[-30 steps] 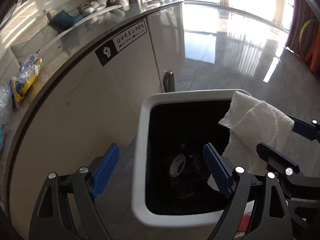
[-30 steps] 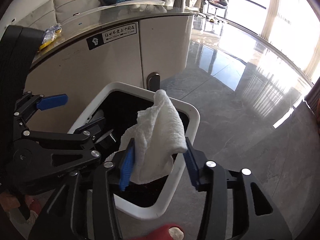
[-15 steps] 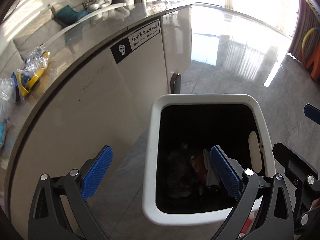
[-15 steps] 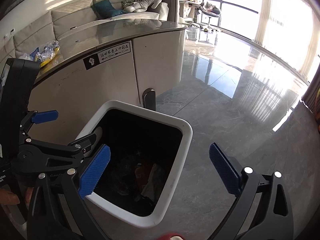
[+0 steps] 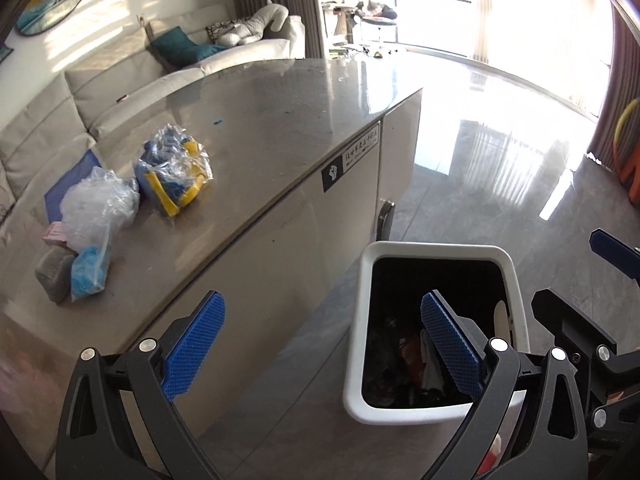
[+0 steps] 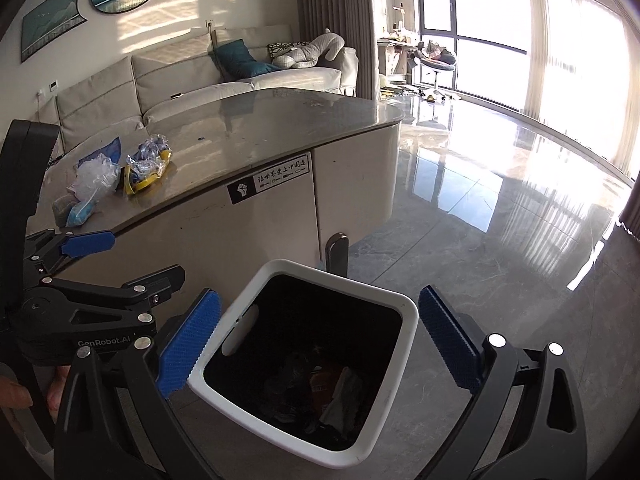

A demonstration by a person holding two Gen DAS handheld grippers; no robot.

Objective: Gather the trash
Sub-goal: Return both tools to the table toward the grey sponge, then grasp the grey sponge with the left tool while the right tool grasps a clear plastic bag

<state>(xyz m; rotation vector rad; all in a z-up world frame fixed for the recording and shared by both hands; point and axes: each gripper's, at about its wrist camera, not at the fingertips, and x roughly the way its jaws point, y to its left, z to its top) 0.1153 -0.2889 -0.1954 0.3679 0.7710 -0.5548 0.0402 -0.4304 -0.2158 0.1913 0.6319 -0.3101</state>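
A white trash bin [image 5: 516, 292] [image 6: 408, 336] with a dark inside stands on the floor beside a counter; several bits of trash lie in it. My left gripper [image 5: 324, 344] is open and empty, held above the floor between the counter and the bin. My right gripper [image 6: 316, 340] is open and empty, above the bin. On the counter lie a clear crumpled plastic bag [image 5: 100, 208] [image 6: 96, 178], a blue and yellow wrapped bundle [image 5: 172, 172] [image 6: 146, 168], a small blue bag [image 5: 90, 272] and a grey sponge [image 5: 52, 274].
The grey counter [image 5: 280, 120] [image 6: 260, 128] has pale cabinet fronts with a black and white label [image 5: 352, 160]. A sofa [image 6: 200, 80] stands behind it. Glossy grey floor [image 6: 500, 240] spreads to the right toward bright windows. The left gripper's body [image 6: 80, 316] shows at left in the right wrist view.
The right gripper opened and the white paper towel it held is no longer in its jaws. Both grippers rose and tilted up, so the counter top and its trash came into view.
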